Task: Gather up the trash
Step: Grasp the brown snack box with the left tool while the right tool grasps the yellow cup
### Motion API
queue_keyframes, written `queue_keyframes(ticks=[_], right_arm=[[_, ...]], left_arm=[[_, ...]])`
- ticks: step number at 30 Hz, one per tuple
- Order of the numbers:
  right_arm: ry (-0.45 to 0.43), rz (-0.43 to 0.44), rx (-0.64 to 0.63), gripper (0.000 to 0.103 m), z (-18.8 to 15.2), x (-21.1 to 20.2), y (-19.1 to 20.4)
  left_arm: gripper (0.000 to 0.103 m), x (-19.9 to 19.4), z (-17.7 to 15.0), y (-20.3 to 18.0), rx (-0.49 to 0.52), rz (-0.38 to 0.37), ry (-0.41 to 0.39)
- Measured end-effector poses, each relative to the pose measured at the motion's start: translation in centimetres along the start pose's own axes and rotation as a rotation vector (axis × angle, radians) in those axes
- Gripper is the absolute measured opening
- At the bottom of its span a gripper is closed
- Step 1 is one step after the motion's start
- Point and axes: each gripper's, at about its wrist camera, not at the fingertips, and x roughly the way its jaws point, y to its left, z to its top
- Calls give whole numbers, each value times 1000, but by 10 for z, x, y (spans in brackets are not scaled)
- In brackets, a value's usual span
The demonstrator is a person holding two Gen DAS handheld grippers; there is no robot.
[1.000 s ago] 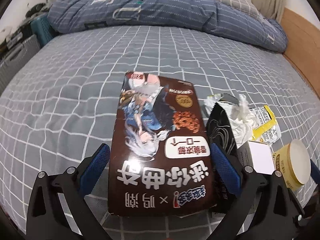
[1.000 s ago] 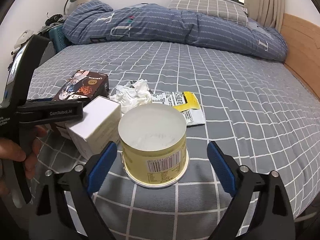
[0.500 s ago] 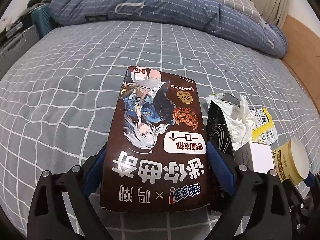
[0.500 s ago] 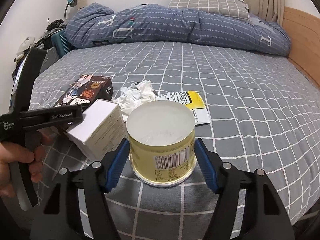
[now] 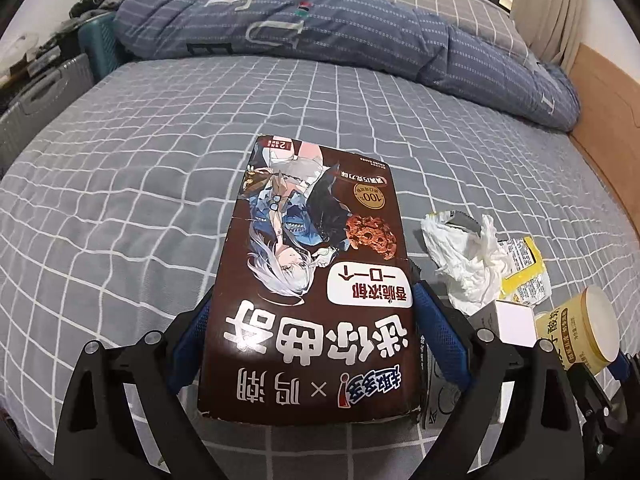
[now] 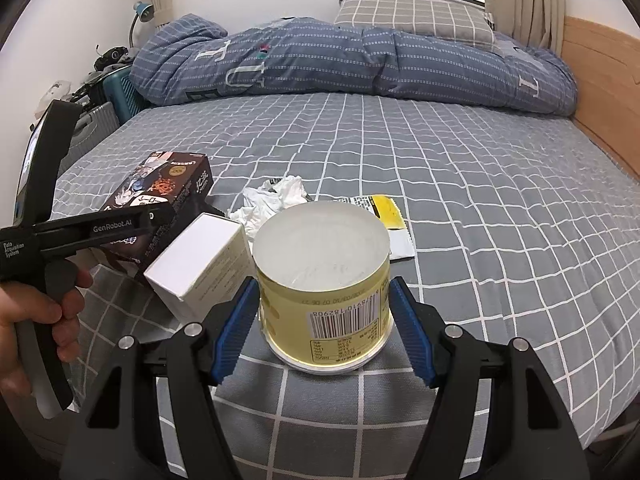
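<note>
Trash scattered on the grey checked bed sheet (image 6: 500, 208): brown cookie box (image 5: 312, 300), yellow upturned cup (image 6: 324, 288), white carton (image 6: 200, 268), crumpled tissue (image 6: 276, 200), yellow wrapper (image 6: 386, 212). Left gripper (image 5: 310, 320) clamped across the cookie box, blue pads pressed against both long sides, near end of the box close to the camera. Right gripper (image 6: 324, 316) closed around the yellow cup, pads touching or almost touching its wall; firm contact not certain from this view, though probably a grip. Cup just beside the white carton, tissue and wrapper lying behind it. For a clean lift: squeeze kept even on both sides, cardboard likely to buckle if pinched too hard. Straight upward pull on the cup to avoid nudging the carton at its left. Box held level, its long overhang likely to pivot between the pads. Both loads raised clear of the sheet before any sideways travel. No bin or bag visible in either view.
</note>
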Motion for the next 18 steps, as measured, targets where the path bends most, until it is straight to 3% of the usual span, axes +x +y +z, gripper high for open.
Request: queue_keyframes(ticks=[10, 18], right_arm=[[-34, -6, -8, 64, 9, -23, 4], [-66, -9, -22, 64, 9, -44, 8]], left_arm=[[90, -30, 4, 0, 2, 12, -35], [90, -55, -3, 4, -18, -26, -48]])
